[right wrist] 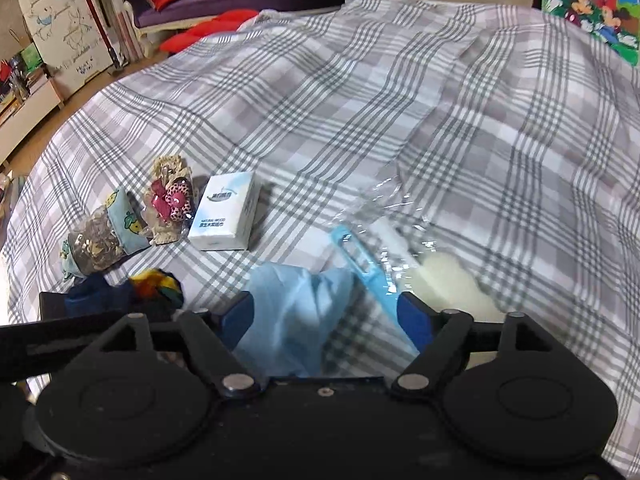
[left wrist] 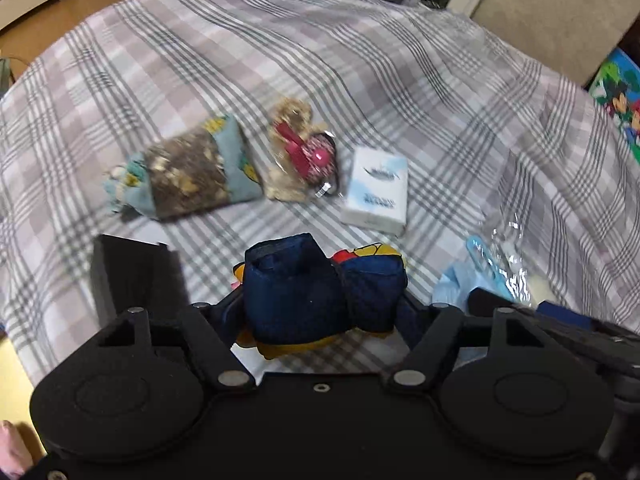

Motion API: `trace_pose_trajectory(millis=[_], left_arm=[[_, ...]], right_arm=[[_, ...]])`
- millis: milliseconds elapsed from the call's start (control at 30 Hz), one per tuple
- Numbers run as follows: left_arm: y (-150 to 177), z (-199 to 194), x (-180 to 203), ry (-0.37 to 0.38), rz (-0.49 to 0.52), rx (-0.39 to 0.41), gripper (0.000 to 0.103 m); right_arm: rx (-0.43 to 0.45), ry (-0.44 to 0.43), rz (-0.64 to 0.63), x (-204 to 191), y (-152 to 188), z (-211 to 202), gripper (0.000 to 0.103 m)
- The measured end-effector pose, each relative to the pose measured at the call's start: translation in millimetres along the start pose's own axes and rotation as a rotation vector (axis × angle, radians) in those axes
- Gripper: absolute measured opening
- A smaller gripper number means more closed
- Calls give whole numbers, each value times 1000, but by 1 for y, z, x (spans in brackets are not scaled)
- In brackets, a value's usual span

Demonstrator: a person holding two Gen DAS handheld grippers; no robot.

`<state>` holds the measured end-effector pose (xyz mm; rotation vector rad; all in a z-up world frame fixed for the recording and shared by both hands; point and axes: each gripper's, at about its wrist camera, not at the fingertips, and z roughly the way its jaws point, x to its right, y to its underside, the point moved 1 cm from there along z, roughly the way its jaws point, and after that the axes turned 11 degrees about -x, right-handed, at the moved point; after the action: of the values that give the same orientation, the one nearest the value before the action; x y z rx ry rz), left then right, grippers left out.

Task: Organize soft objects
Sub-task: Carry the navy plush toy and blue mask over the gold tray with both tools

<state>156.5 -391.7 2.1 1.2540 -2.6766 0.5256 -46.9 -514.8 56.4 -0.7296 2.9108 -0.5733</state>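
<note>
A rolled navy fabric bundle (left wrist: 296,292) is apparently clamped by the left gripper (left wrist: 280,280); the right gripper (right wrist: 326,316), low in frame, is spread over pale-blue cloth (right wrist: 292,308), which may be snagged.

Matt woven plaid bedsheet (right wrist: 360,120), glossy crinkled clear plastic bag (right wrist: 396,216), smooth paper-wrapped tissue pack (right wrist: 224,212)

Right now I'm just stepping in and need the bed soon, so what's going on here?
A person is sorting soft things on the plaid bedspread with two handheld claws. The left claw is closed on a dark blue fabric bundle. The right claw stands open over a light blue cloth. A rolled sock bundle, a bagged plush and a tissue pack sit in a row.
</note>
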Motion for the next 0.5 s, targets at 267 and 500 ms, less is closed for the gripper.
trace_pose_trajectory(millis=[267, 500], left_arm=[[4, -23, -23, -22, -31, 46, 68], [22, -39, -48, -28, -48, 45, 68]], right_arm=[[-53, 57, -54, -30, 0, 26, 87], [-114, 125, -84, -41, 6, 44, 38]])
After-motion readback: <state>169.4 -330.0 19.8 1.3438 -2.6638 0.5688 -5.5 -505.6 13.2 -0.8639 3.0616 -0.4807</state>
